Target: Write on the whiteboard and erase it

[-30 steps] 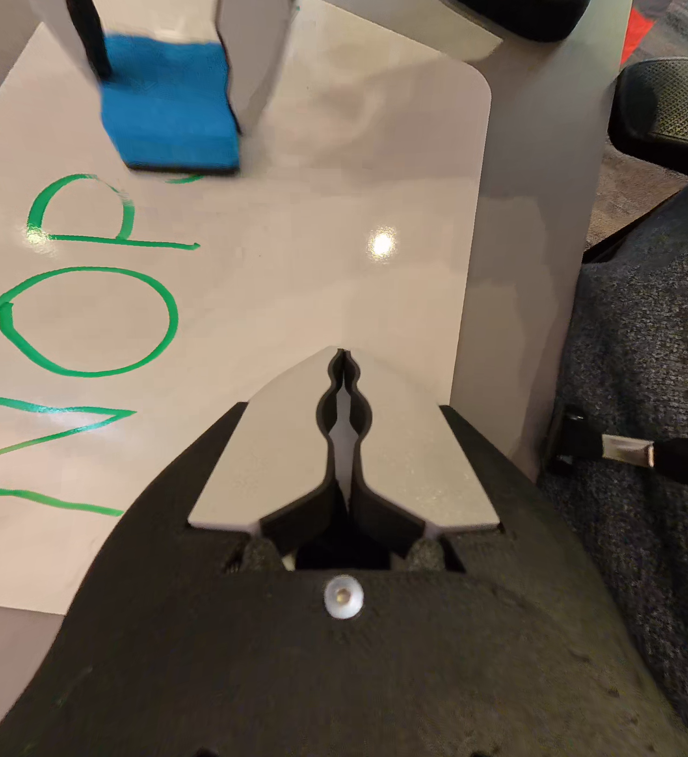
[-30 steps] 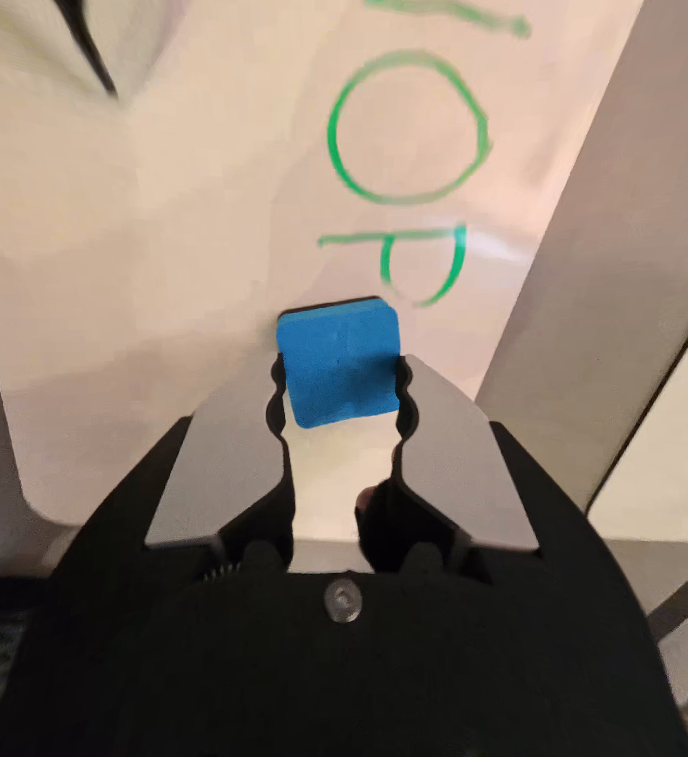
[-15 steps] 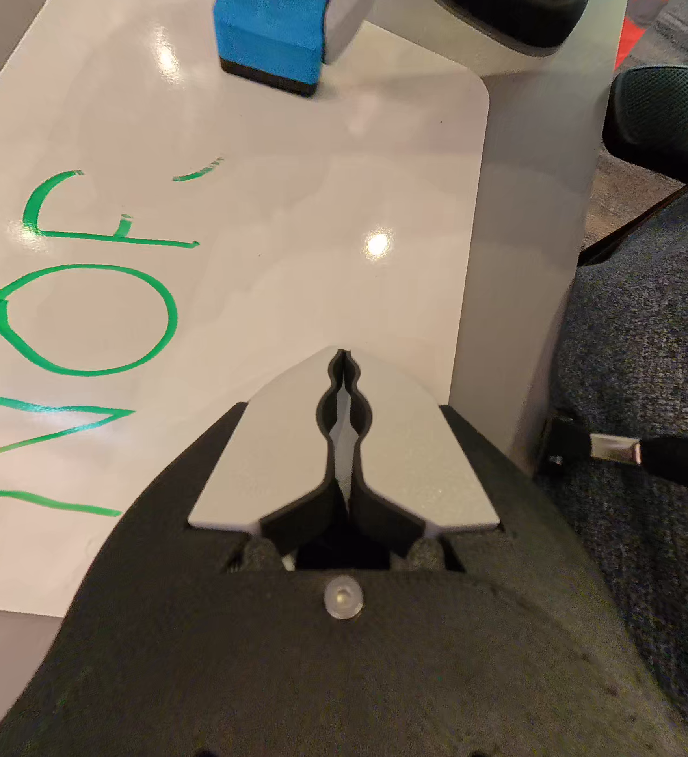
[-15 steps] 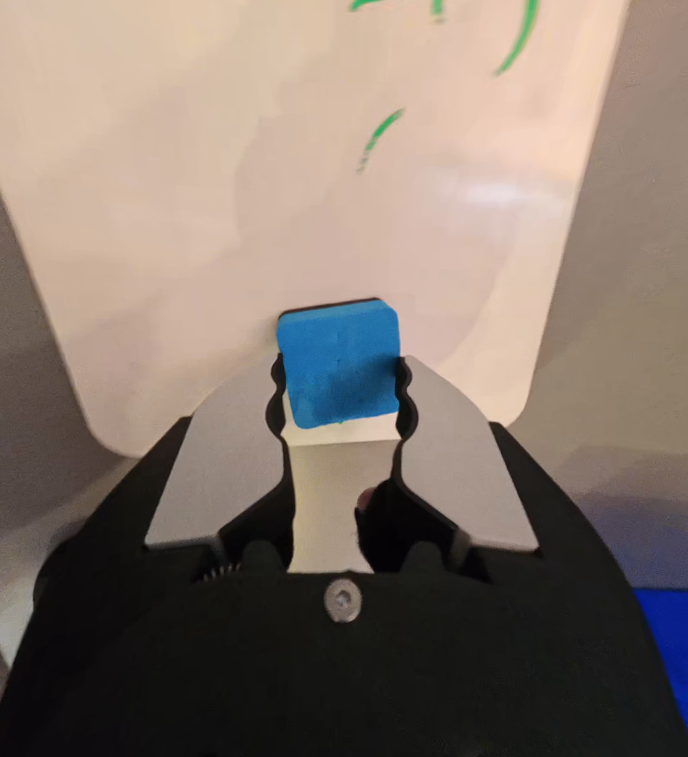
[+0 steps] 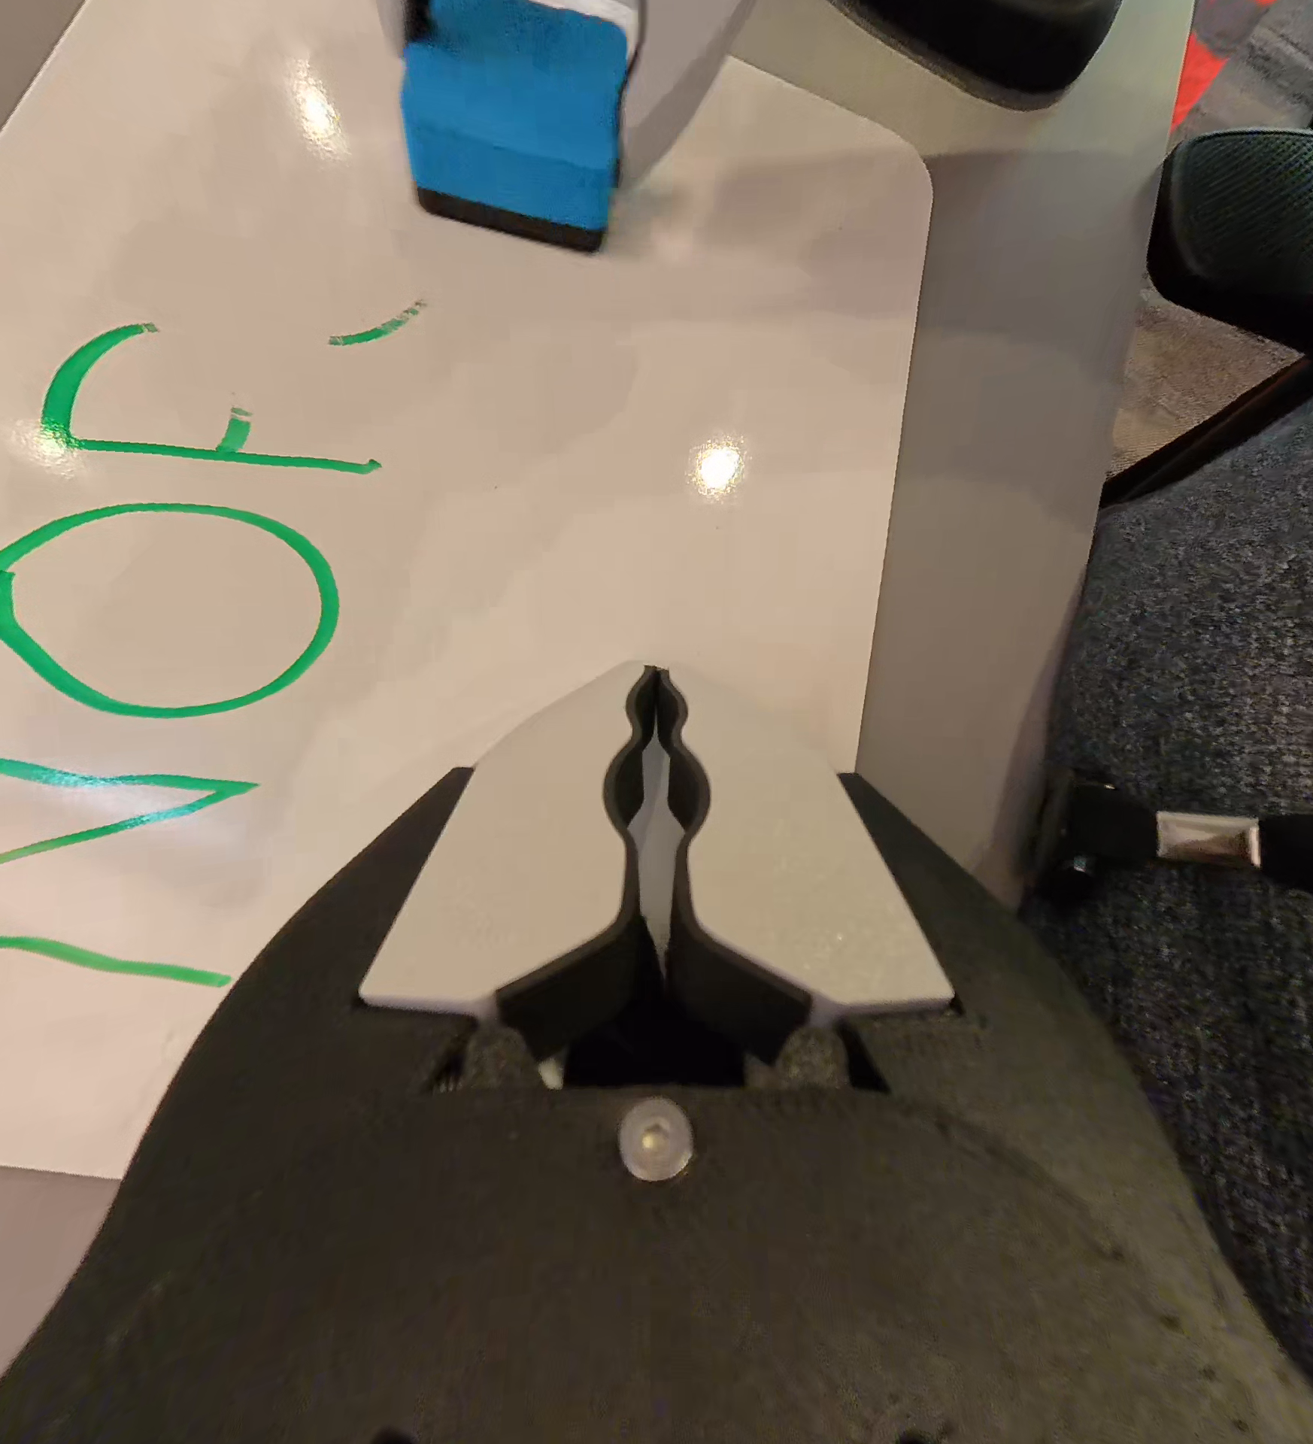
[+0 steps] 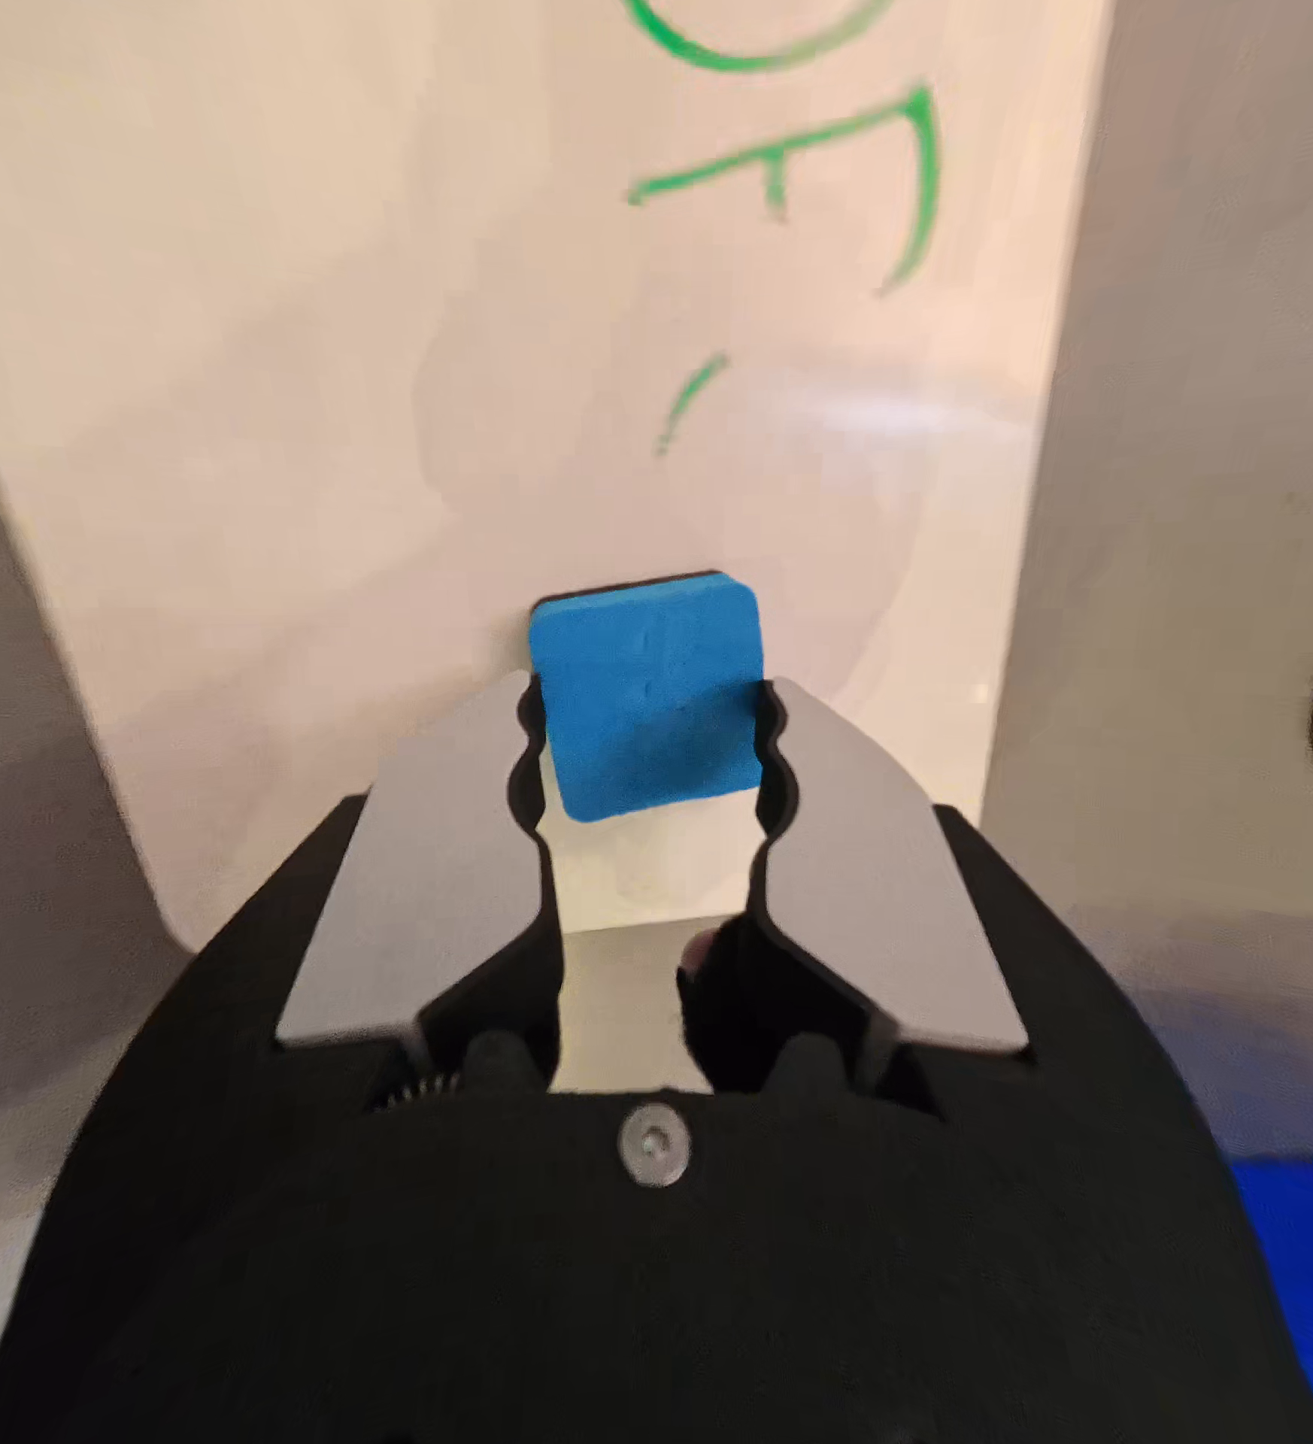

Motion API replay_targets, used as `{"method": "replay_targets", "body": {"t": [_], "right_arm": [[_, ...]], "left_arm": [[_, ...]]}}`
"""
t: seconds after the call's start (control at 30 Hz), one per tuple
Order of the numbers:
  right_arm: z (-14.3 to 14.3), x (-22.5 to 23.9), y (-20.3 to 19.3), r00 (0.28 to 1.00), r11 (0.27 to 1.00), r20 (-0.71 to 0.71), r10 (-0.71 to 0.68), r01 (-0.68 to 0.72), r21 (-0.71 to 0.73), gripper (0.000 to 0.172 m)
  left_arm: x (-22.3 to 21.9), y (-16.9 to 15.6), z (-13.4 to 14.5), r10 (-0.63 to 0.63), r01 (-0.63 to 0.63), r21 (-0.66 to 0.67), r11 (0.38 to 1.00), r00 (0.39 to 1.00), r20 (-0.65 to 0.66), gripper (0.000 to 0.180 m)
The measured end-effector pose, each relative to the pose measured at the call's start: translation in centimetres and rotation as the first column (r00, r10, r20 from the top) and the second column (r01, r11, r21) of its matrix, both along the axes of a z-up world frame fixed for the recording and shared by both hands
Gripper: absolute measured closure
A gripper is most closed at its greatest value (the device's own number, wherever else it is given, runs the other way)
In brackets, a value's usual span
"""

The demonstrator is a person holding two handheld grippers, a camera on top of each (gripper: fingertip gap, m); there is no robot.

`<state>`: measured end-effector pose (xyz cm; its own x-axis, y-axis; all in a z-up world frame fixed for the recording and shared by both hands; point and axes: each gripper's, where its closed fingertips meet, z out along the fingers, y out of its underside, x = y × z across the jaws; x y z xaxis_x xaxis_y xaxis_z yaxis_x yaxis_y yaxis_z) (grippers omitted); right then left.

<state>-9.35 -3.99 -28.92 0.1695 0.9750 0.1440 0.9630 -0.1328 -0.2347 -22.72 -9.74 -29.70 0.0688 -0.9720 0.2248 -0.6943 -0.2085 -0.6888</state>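
Green marker strokes [image 5: 145, 609] cover the near-left part of the whiteboard [image 5: 560, 437]; they are handwriting, part of it already wiped to broken fragments, with one short stray dash [image 5: 376, 332] apart from the rest. No brand or printed label shows on any item.

Right gripper [image 6: 649, 730]: fingers pinching a blue foam eraser [image 6: 642, 711] with a dark felt base, both pads pressed against its sides. In the left wrist view the eraser [image 5: 513, 133] sits felt-down on the board near its far edge, just beyond the stray dash.

Left gripper [image 5: 655, 676]: fingers pressed together, nothing between them, hanging over the board's near right part.

Edges: board has rounded corners; its right edge [image 5: 911, 391] lies inside the grey worktop [image 5: 1028, 391], leaving a bare strip alongside. Past the worktop edge, a dark mesh chair [image 5: 1263, 219] and grey speckled fabric [image 5: 1224, 664] crossed by a black strap with a metal clip [image 5: 1208, 840].

Open room: wide unmarked board surface between the eraser and the left gripper, and to the right of the strokes.
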Motion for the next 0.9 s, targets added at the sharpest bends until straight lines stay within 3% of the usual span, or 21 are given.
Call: {"method": "replay_targets", "body": {"t": [0.03,0.13,0.2,0.27,0.33,0.43,0.5,0.57,0.67,0.73,0.8,0.9], "right_arm": [[0.0,0.3,-0.7,0.999,0.999,-0.017,0.035,-0.035,-0.032,0.118],[0.0,4.2,1.3,0.994,0.994,0.020,-0.112,0.112,-0.012,0.118],[0.0,2.5,2.6,0.995,0.995,-0.001,-0.098,0.098,0.030,0.119],[-0.1,-1.6,1.6,0.999,1.000,-0.047,0.016,-0.015,0.027,0.118],[-0.1,-1.7,0.7,0.998,0.998,-0.016,0.066,-0.066,-0.007,0.118],[-0.1,-2.5,3.6,1.000,1.000,-0.003,0.004,-0.004,0.025,0.119],[-0.1,-6.1,2.7,0.993,0.993,-0.044,0.113,-0.112,0.029,0.119],[-0.1,-5.5,1.6,0.986,0.986,-0.018,0.164,-0.164,-0.010,0.118],[-0.1,-3.8,4.8,1.000,1.000,-0.011,0.015,-0.015,0.022,0.118],[-0.1,-6.5,3.6,0.993,0.993,-0.027,0.115,-0.115,0.028,0.118],[-0.1,-5.8,2.3,0.986,0.985,-0.001,0.169,-0.169,-0.018,0.118],[-0.1,-5.5,6.2,0.999,0.999,-0.006,0.040,-0.040,0.022,0.118]], "left_arm": [[0.0,0.0,0.0,-0.001,0.001,0.003,1.000,1.000,0.000,0.179],[0.0,0.0,0.0,-0.001,0.001,-0.004,1.000,1.000,0.001,0.179],[0.0,0.0,0.0,-0.004,0.004,-0.014,1.000,1.000,0.002,0.179],[0.0,0.0,0.0,-0.005,0.005,-0.015,1.000,1.000,0.002,0.179],[0.0,0.0,0.0,-0.005,0.005,-0.003,1.000,1.000,0.001,0.179],[0.0,0.0,0.0,-0.005,0.005,-0.007,1.000,1.000,0.002,0.179],[0.0,0.0,0.0,-0.005,0.005,-0.004,1.000,1.000,0.001,0.179],[0.0,0.0,0.0,-0.004,0.004,0.008,1.000,1.000,0.000,0.179],[0.0,0.0,0.0,-0.007,0.007,0.011,1.000,1.000,0.000,0.179],[0.0,-0.1,0.0,-0.009,0.009,0.014,1.000,1.000,0.000,0.179],[0.0,0.0,0.0,-0.008,0.009,0.035,0.999,1.000,-0.002,0.179],[0.0,-0.1,0.0,-0.010,0.010,0.041,0.999,1.000,-0.002,0.179]]}}
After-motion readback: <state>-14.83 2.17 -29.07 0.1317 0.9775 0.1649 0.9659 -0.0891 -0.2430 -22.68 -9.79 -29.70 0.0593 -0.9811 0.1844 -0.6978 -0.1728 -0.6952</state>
